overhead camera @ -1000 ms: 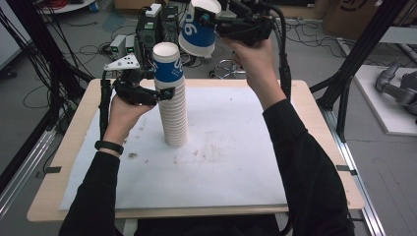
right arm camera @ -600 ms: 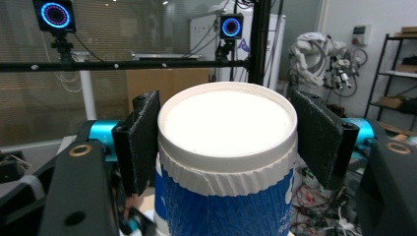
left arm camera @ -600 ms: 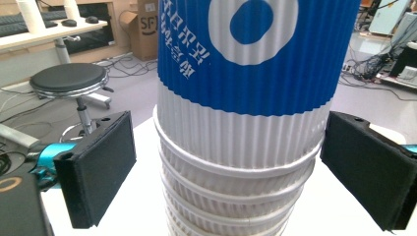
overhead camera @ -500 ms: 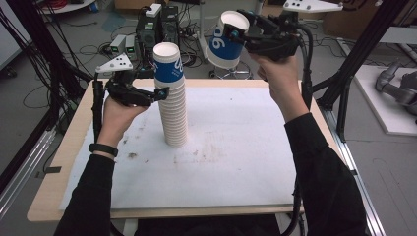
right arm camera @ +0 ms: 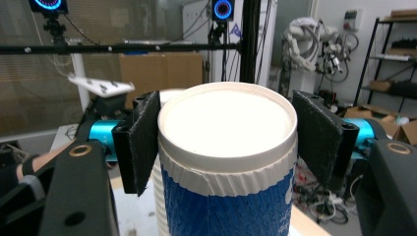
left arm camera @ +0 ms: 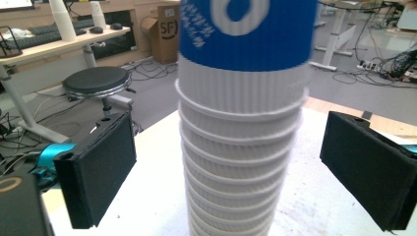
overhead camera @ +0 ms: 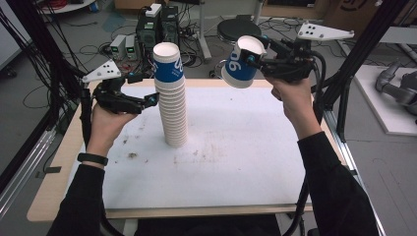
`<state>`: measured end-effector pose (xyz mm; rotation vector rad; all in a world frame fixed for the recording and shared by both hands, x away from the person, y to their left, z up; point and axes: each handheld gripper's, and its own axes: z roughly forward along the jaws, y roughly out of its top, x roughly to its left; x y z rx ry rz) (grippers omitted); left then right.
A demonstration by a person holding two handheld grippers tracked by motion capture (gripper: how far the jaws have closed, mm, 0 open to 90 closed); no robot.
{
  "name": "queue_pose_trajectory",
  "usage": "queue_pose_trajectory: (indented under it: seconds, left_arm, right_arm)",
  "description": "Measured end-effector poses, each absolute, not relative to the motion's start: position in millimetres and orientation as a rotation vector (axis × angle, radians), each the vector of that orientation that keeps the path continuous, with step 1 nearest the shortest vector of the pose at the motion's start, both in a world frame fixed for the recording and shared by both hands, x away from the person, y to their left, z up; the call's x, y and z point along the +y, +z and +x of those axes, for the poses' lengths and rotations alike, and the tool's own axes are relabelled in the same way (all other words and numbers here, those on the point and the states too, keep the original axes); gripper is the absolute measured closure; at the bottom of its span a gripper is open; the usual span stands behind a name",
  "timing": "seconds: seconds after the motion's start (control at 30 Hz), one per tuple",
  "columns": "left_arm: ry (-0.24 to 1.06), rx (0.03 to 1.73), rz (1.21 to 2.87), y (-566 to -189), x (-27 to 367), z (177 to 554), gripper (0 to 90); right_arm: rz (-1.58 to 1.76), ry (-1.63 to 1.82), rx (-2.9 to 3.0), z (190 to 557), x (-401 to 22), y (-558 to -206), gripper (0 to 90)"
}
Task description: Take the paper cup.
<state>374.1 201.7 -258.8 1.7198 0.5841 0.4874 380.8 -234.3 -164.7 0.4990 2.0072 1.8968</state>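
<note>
- Cables, electronics boxes and a round black stool (overhead camera: 239, 29) crowd the floor beyond the far edge of the wooden table (overhead camera: 59, 162), which is covered by a stained white sheet (overhead camera: 231, 167).
- On that sheet, left of centre and toward the far side, a tall stack of paper cups (overhead camera: 173, 103) stands upright, its long axis vertical; the top cup carries a blue band with white print, the ones below show white ribbed walls.
- Left gripper (overhead camera: 147, 101) sits just left of the stack at about mid height, pointing right at it. In the left gripper view its jaws stand wide apart on either side of the stack (left arm camera: 243, 142), pads clear of the cup walls, so it grips nothing.
- Right gripper (overhead camera: 251, 58) is held up in the air at the far right, well apart from the stack and above the level of its top. Its jaws are clamped on a single blue-and-white paper cup (overhead camera: 241, 64), tilted so the open mouth faces up and left; the right gripper view shows both pads pressed on the rim of the cup (right arm camera: 228, 162).
- Relation that matters: the stack lies to the left of and lower than the held cup, and the left gripper is much the nearer to it. Seating the cup on top would, I judge, call for righting its axis to vertical and lining it up over the stack, with the left jaws placed to steady the column.
</note>
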Motion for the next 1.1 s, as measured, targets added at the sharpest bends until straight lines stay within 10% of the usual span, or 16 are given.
queue_pose_trajectory:
  seconds: [1.1]
  left_arm:
    - [0.413, 0.491, 1.769, -303.7, 151.2, 325.5, 6.7]
  right_arm:
    - [0.614, 1.935, 2.111, 345.9, -265.8, -263.6, 31.0]
